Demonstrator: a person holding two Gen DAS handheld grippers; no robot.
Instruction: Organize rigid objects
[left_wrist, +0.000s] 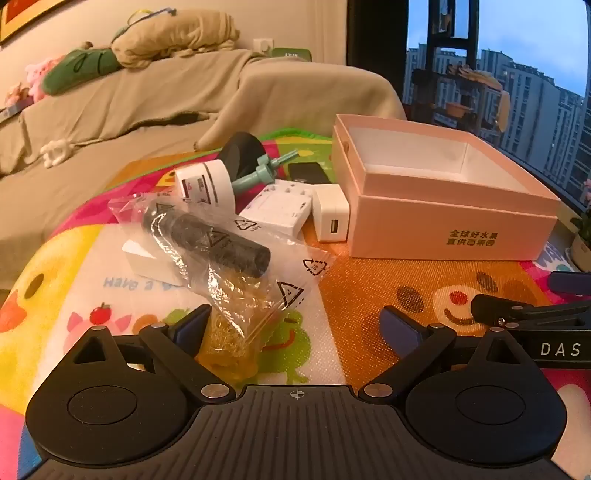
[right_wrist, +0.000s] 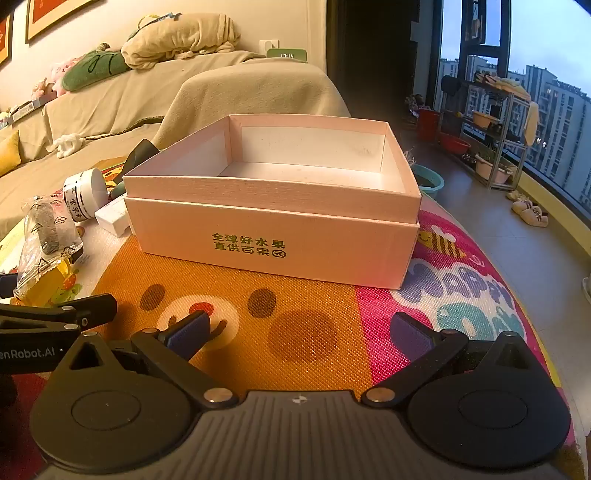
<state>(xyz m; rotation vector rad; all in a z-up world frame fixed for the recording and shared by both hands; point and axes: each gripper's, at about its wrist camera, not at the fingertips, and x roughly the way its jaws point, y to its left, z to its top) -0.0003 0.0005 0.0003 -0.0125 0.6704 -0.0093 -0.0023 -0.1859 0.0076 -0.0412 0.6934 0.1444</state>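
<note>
An open pink box (left_wrist: 436, 218) (right_wrist: 273, 236) stands empty on the colourful mat. Left of it lie a black cylinder in a clear plastic bag (left_wrist: 210, 240) (right_wrist: 48, 229), a white round jar (left_wrist: 207, 182) (right_wrist: 86, 194), a white charger cube (left_wrist: 330, 218), a white power adapter (left_wrist: 277, 208), a teal tool (left_wrist: 258, 173) and a black round object (left_wrist: 240, 153). My left gripper (left_wrist: 295, 328) is open and empty, its left finger next to the bag's yellow end (left_wrist: 229, 350). My right gripper (right_wrist: 299, 332) is open and empty, in front of the box.
A beige covered sofa (left_wrist: 147, 96) with plush toys runs behind the mat. The right gripper's finger (left_wrist: 517, 314) shows at the right of the left wrist view. A balcony floor with basins and a shelf (right_wrist: 487, 147) lies to the right.
</note>
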